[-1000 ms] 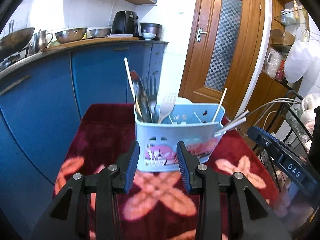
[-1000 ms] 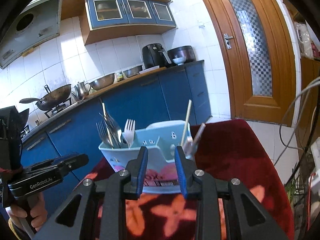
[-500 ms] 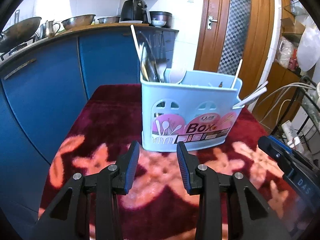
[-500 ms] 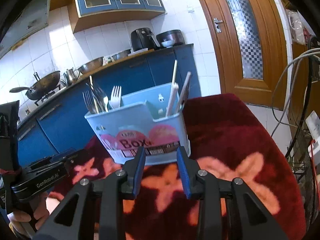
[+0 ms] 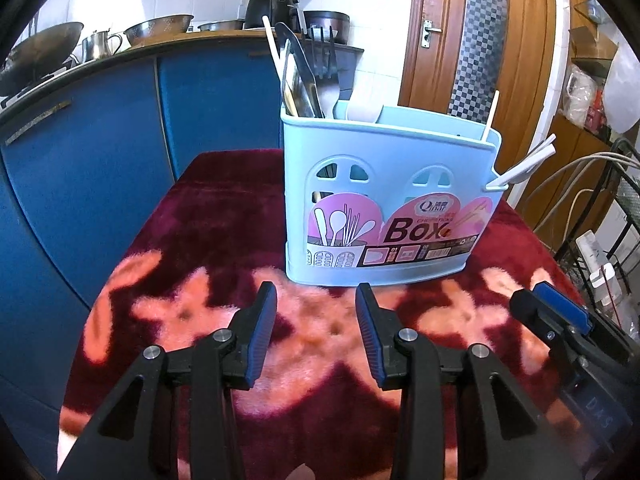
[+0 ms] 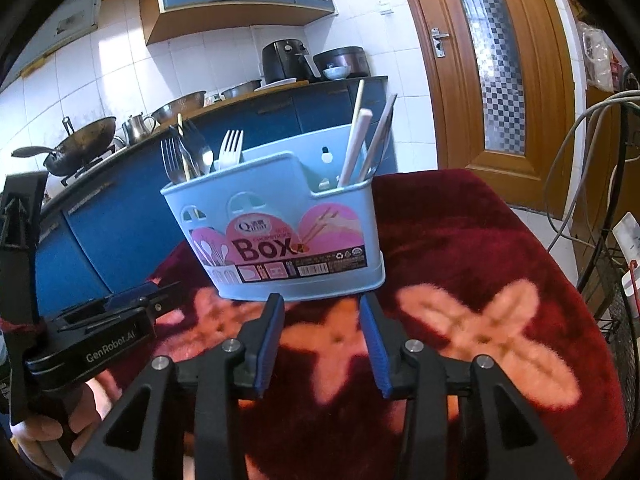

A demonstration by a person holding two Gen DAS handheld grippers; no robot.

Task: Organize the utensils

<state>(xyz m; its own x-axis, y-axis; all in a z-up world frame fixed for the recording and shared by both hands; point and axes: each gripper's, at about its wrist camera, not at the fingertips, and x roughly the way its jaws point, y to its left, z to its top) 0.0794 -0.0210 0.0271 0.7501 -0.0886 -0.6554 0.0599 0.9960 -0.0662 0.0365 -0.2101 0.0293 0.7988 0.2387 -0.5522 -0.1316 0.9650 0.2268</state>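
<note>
A light blue utensil box (image 5: pixel 384 204) with a pink "Box" label stands upright on a dark red flowered cloth (image 5: pixel 224 248); it also shows in the right wrist view (image 6: pixel 280 232). Forks, a spoon and a knife (image 5: pixel 304 76) stand in its left compartment, seen too in the right wrist view (image 6: pixel 192 156). Chopsticks (image 6: pixel 356 148) stand in its right compartment. My left gripper (image 5: pixel 316 320) is open and empty, just in front of the box. My right gripper (image 6: pixel 322 324) is open and empty, close in front of the box, and shows at the left wrist view's right edge (image 5: pixel 560 320).
Blue kitchen cabinets (image 5: pixel 100 140) with a counter holding a wok (image 6: pixel 80 152), bowls and an air fryer (image 6: pixel 286 60) stand behind and left. A wooden door (image 6: pixel 492 80) is at the back right. Cables and a wire rack (image 6: pixel 616 272) are at the right.
Both grippers have dropped lower and drawn back from the box, so it now appears higher and more side-on. Both stay open and empty.
</note>
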